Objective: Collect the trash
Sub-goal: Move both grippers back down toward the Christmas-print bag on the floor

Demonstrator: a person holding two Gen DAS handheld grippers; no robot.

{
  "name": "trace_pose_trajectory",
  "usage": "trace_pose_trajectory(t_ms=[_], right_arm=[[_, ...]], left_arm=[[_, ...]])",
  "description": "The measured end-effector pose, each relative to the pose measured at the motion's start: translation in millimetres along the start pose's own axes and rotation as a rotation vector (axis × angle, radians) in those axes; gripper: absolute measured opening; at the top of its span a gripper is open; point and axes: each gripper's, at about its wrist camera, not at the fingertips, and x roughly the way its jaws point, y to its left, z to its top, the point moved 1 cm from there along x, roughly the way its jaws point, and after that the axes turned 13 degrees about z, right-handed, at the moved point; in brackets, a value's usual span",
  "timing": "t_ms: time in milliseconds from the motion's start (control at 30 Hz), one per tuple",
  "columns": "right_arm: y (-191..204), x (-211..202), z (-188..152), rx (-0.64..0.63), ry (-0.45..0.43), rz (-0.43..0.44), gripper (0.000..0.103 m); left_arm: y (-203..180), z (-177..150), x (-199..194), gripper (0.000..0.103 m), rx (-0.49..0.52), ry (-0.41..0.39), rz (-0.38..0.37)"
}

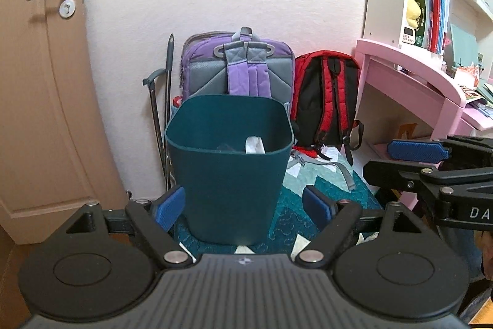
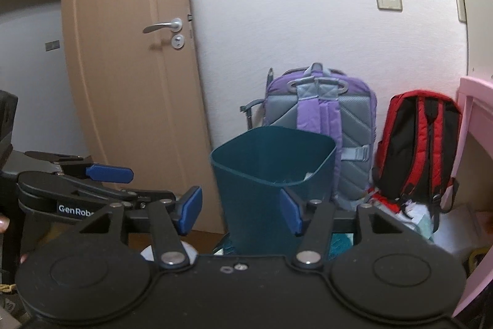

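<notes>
A dark teal trash bin (image 1: 229,165) stands on a teal patterned mat, with white paper trash (image 1: 254,145) inside it. My left gripper (image 1: 245,208) is open and empty, its blue pads on either side of the bin's lower part, close in front of it. My right gripper (image 2: 242,211) is open and empty too, facing the same bin (image 2: 271,184) from the right. The right gripper also shows at the right edge of the left wrist view (image 1: 431,168). White scraps of paper (image 1: 300,245) lie on the mat by the bin's base.
A purple backpack (image 1: 237,67) and a red-black backpack (image 1: 326,100) lean on the wall behind the bin. A wooden door (image 1: 40,82) is at the left. A pink desk with shelves (image 1: 409,73) is at the right. A grey stick (image 1: 168,100) stands by the wall.
</notes>
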Motion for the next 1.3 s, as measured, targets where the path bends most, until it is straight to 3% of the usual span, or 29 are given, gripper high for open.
trace_pose_trajectory(t_ms=[200, 333, 533, 767, 933, 1133, 1300], right_arm=[[7, 6, -31, 0.01, 0.026, 0.055, 0.058], [8, 20, -59, 0.044, 0.043, 0.123, 0.059], [3, 54, -107, 0.055, 0.095, 0.169, 0.061], [-16, 122, -166, 0.102, 0.26, 0.179, 0.061], [-36, 186, -211, 0.138, 0.441, 0.155, 0.061], [-48, 247, -275, 0.111, 0.585, 0.149, 0.061], [-44, 296, -321, 0.019, 0.703, 0.217, 0.061]], left_arm=[[14, -33, -3, 0.099, -0.017, 0.025, -0.017], [25, -60, 9, 0.1, -0.033, 0.072, -0.046], [42, -112, 53, 0.102, -0.064, 0.19, -0.024], [60, -177, 136, 0.102, -0.047, 0.383, -0.008], [75, -223, 203, 0.102, -0.003, 0.498, 0.027], [89, -268, 266, 0.102, 0.067, 0.574, 0.033], [100, -305, 317, 0.102, 0.104, 0.637, 0.022]])
